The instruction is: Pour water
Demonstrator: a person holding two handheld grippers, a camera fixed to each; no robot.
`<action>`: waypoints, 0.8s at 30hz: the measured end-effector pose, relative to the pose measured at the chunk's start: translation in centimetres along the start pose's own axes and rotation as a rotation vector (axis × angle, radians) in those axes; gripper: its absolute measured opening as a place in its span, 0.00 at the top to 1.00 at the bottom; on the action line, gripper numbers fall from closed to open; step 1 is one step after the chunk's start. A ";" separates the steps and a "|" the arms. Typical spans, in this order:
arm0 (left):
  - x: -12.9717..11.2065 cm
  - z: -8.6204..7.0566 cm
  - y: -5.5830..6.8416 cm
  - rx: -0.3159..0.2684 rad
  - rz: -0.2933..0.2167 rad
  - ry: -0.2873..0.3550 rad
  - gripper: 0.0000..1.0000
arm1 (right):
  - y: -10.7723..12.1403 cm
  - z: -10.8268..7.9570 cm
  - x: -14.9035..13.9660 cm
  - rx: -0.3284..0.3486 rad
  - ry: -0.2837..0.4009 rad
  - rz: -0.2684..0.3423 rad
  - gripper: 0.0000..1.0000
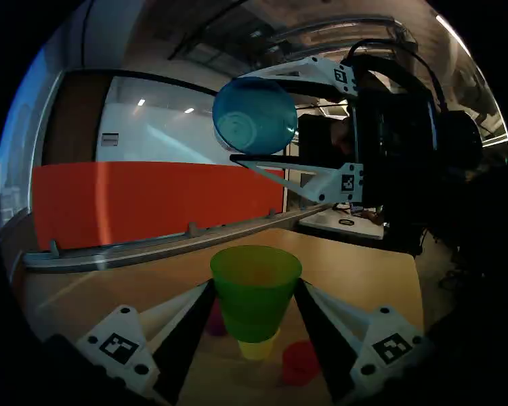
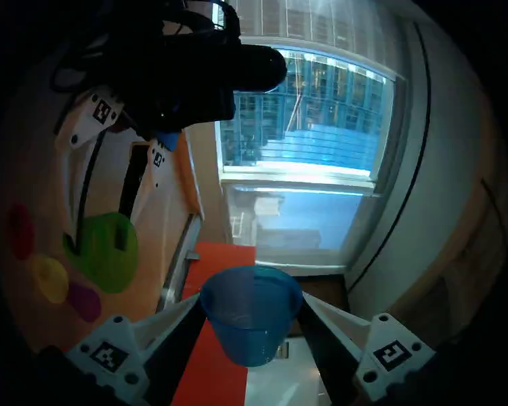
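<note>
In the left gripper view, a green cup (image 1: 255, 298) stands upright between the fingers of my left gripper (image 1: 255, 291), which is shut on it. High above it, my right gripper (image 1: 240, 118) is shut on a blue cup (image 1: 254, 115) that is rolled onto its side, a round end facing this camera. In the right gripper view the blue cup (image 2: 252, 314) sits between the fingers of my right gripper (image 2: 252, 301). At the left of that view is the left gripper (image 2: 95, 240) with the green cup (image 2: 105, 252). I see no water.
Below the green cup, a yellow cup (image 1: 257, 348), a red cup (image 1: 300, 362) and a purple cup (image 1: 217, 318) stand on the wooden table (image 1: 362, 271). A metal rail (image 1: 152, 247) and an orange partition (image 1: 152, 196) bound the table's far edge. A large window (image 2: 308, 135) lies beyond.
</note>
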State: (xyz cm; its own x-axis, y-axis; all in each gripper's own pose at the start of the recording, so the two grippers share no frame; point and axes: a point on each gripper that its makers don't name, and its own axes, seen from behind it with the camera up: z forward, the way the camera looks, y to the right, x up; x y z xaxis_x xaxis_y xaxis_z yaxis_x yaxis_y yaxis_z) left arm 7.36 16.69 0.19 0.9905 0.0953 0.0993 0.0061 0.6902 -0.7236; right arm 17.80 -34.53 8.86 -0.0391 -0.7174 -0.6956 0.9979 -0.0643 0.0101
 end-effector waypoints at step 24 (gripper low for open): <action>0.6 -0.6 -0.1 0.007 0.011 -0.001 0.17 | -1.2 -2.1 -1.0 0.043 -0.010 0.757 0.11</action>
State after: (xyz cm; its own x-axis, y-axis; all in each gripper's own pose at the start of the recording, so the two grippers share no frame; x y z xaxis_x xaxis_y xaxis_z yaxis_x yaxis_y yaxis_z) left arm 8.04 16.26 -0.03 0.9904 0.1038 0.0918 -0.0061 0.6943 -0.7197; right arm 16.71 -32.33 8.02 0.6551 -0.5827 -0.4809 0.7495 0.4215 0.5104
